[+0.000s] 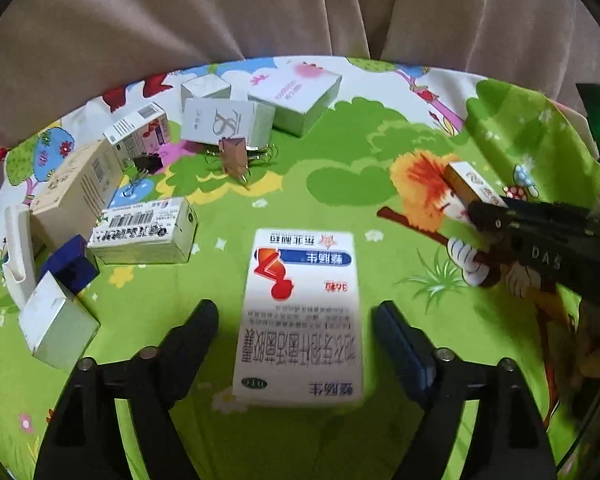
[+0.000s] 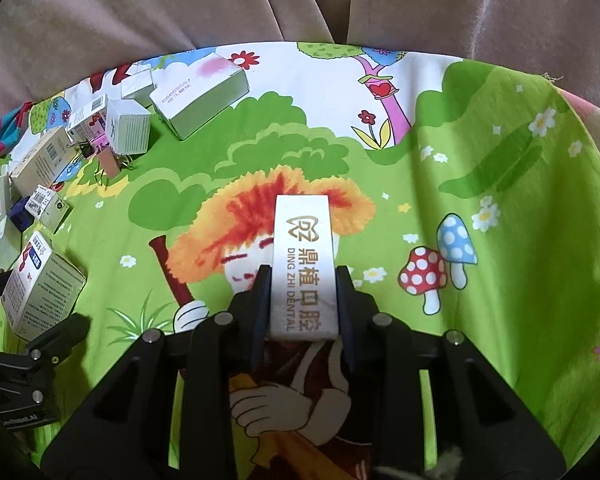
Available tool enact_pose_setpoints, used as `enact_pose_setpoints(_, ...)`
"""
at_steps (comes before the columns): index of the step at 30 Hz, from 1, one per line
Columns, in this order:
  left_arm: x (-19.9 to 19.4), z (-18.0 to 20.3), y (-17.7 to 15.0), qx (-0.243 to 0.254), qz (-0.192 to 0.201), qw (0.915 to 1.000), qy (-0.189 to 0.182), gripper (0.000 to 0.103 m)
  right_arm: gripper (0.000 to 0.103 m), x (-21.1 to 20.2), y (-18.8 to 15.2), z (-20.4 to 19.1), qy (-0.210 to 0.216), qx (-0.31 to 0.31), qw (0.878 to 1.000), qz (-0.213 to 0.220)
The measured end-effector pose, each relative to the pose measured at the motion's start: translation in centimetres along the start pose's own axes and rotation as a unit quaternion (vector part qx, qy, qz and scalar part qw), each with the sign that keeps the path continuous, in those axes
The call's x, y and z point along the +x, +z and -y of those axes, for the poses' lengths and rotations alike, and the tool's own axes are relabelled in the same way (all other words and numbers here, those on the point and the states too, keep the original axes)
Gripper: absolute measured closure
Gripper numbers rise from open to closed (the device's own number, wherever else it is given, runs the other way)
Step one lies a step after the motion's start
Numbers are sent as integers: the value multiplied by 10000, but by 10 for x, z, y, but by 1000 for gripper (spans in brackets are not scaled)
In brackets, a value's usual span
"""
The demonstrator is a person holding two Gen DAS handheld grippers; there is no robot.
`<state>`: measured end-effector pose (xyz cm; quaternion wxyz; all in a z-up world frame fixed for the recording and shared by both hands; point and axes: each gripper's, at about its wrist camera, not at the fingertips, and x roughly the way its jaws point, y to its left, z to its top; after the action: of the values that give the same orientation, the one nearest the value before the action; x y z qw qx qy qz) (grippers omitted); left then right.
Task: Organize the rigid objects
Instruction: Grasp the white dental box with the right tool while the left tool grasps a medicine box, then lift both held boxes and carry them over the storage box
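Right gripper (image 2: 304, 300): both pads clamped on the long sides of a slim white dental-brand box (image 2: 303, 264), held lengthwise along the fingers, far end jutting toward 12 o'clock. Side grip suits the narrow box; likely ready to carry to the pile. Gripper pitched steeply down over the cartoon-print cloth (image 2: 480, 320).

Left gripper (image 1: 296, 336): jaws part-way apart, straddling a white medicine carton (image 1: 300, 316) that lies flat on the cloth. A gap shows at each side, so no grip yet. Tool tilted down, carton running toward 12 o'clock between the fingers.

Cluster of small boxes (image 1: 140, 228) and binder clips (image 1: 236, 156) sits at 10 to 11 o'clock in the left wrist view, probably the gathering spot.
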<state>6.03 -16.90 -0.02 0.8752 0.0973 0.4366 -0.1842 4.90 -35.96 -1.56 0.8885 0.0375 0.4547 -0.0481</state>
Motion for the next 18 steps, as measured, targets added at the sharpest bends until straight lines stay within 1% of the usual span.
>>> enact_pose_setpoints(1,-2,1,-1,-18,55,10000,32,60,67,0,0,0,10,3,10000,0)
enact_pose_setpoints(2,-4,4,-2,-15,91,9999,81,61,67,-1,0,0,15,4,10000,2)
enact_pose_setpoints(3,-5,8,-3,35,114,9997,204,61,68,-1,-1,0,12,0,10000,4)
enact_pose_setpoints(5,-6,8,-4,32,130,9995,298,62,68,-3,-2,0,4,-1,10000,10)
enact_pose_setpoints(7,-6,2,-5,-154,117,9994,286,62,68,-2,-2,0,-9,-10,10000,12)
enact_pose_setpoints(8,-10,-5,-10,-342,117,9990,250,62,68,-2,-2,0,-10,-15,10000,15)
enact_pose_setpoints(11,-26,-11,-28,-593,188,9976,300,62,69,-3,-2,-2,17,-88,10000,42)
enact_pose_setpoints(12,-38,-14,-42,-720,242,9967,291,62,69,-5,-1,-5,25,-156,9998,98)
enact_pose_setpoints(13,-45,-14,-49,-777,261,9962,289,62,69,-15,-4,-12,-38,-348,9988,332)
enact_pose_setpoints(14,-55,-16,-60,-851,289,9955,288,62,69,-25,-9,-20,-70,-546,9974,466)
enact_pose_setpoints(16,-78,-21,-85,-996,365,9938,329,62,69,-45,-23,-38,39,-782,9951,600)
enact_pose_setpoints(18,-96,-27,-100,-1077,445,9923,408,62,69,-73,-42,-63,112,-987,9912,870)
